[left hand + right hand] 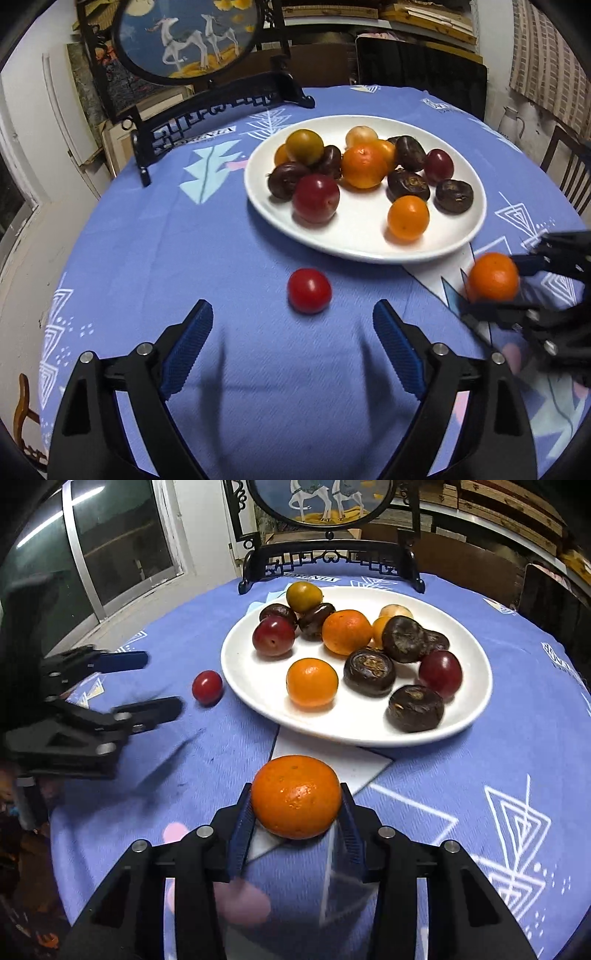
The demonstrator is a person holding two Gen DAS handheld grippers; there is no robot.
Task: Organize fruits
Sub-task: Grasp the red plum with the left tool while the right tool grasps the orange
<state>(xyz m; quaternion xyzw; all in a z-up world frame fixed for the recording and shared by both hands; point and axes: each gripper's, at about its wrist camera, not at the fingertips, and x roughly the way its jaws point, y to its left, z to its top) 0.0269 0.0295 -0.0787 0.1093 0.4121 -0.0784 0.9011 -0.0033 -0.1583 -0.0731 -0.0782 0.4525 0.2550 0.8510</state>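
Right gripper (295, 808) jaws clamped on orange (295, 802) at 6 o'clock of plate (476, 698); left gripper (293, 325) jaws wide apart, empty, red fruit (309, 290) at 12 o'clock on worktop (147, 258)

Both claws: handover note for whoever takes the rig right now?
Right claw: shut on an orange, low over the blue tablecloth, just in front of the white plate.
Left claw: open, empty, aimed at the loose red fruit on the cloth near the plate.
Done: most fruit already sits on the plate.
Left: plate the held orange, then pick up and plate the red fruit.
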